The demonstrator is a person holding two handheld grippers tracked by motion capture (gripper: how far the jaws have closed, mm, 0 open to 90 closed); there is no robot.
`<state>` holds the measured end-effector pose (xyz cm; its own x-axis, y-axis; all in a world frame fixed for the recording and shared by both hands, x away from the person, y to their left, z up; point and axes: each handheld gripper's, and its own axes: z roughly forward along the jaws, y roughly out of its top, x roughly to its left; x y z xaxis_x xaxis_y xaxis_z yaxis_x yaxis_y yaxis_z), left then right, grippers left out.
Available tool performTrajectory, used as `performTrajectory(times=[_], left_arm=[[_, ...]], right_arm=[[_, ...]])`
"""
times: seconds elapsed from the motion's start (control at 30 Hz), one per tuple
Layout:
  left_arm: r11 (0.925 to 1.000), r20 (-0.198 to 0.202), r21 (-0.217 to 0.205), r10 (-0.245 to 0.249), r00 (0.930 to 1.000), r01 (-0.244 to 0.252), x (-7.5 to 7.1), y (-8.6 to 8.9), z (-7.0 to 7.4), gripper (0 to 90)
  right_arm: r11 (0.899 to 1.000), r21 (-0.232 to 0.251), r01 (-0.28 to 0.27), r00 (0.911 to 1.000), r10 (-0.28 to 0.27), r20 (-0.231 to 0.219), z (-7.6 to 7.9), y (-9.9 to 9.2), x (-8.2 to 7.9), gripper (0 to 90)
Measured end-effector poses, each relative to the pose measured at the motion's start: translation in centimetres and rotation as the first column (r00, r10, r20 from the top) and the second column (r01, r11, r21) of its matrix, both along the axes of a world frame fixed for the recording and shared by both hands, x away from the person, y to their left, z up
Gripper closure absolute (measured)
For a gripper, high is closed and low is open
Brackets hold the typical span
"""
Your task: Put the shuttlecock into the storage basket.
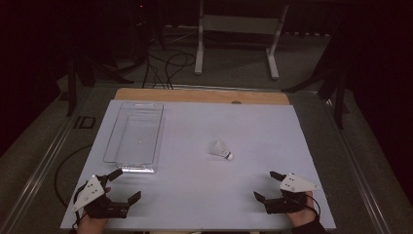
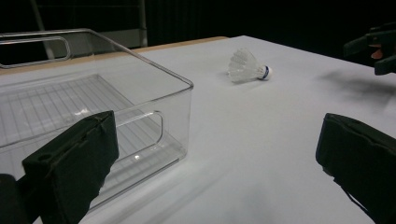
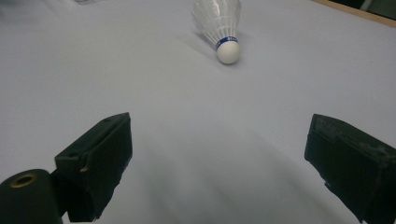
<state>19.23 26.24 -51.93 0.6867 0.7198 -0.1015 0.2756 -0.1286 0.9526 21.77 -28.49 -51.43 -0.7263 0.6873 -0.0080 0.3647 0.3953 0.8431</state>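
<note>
Approach step, nothing grasped. Right tool (image 1: pixel 265 186) and left tool (image 1: pixel 125 186) both released, jaws spread and empty. Shuttlecock (image 3: pixel 219 25) lies on the surface (image 1: pixel 204 195) ahead of the right tool, apart. Clear bin (image 2: pixel 93 107) just beside the left tool. Next: advance, straddle, clench.

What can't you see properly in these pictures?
- Shuttlecock: the right gripper view's top edge cuts off its feather tips.
- Writing on its blue band: too small to read in the right gripper view.
- Clear plastic bin: the left gripper view's left edge cuts it off.
- Room behind the table: too dark in the high view.
</note>
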Motion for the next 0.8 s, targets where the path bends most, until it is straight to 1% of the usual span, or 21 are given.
performTrajectory(times=[0.17,0.37,0.53,0.6,0.8], left_arm=[[1.0000,0.003,0.002,0.002,1.0000,-0.003,-0.03,-0.04,0.02,0.3],[1.0000,0.003,0.001,0.000,1.0000,0.000,-0.01,-0.07,0.00,0.3],[1.0000,0.002,0.000,-0.001,1.0000,0.001,0.01,-0.09,-0.01,0.3],[1.0000,0.003,0.003,-0.002,1.0000,0.002,0.01,-0.11,-0.01,0.3],[1.0000,0.004,0.005,-0.004,1.0000,0.003,0.01,-0.13,0.01,0.3]], right_arm=[[1.000,-0.005,0.004,1.0000,-0.004,0.001,0.01,-0.03,-0.02,7.8],[1.000,-0.008,0.024,0.9993,-0.024,0.030,0.08,-0.10,-0.16,7.8],[0.999,-0.021,0.025,0.9992,-0.024,0.030,0.08,-0.01,-0.21,7.8],[1.000,-0.023,0.021,0.9995,-0.020,0.024,0.10,0.01,-0.19,7.8],[0.999,-0.028,0.032,0.9994,-0.032,0.013,0.21,-0.04,-0.14,7.8]])
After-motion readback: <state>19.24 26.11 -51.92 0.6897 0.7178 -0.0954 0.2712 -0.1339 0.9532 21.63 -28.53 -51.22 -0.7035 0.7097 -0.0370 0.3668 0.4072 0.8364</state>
